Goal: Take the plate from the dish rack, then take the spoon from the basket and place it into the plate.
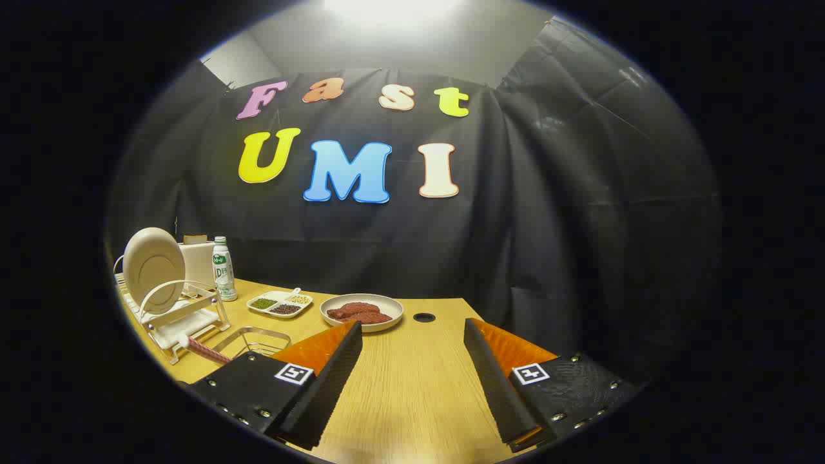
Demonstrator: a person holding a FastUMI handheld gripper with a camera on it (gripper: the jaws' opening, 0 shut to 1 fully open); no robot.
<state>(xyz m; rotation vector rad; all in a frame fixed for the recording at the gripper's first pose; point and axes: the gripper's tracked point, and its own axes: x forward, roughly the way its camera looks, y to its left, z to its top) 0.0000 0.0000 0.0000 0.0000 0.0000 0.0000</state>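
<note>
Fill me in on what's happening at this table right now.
Nothing is being handled yet. The gripper hangs over the wooden table with its fingers spread wide and holding nothing. The plate stands upright in the dish rack beyond the left finger, and the wire basket, with a handle sticking out of it, sits just ahead of that finger. A dish of meat, a divided tray and a bottle lie farther back.

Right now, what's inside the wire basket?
A red-striped handle, likely the spoon's, sticks out of the wire basket. The open gripper's finger covers the basket's near part.
</note>
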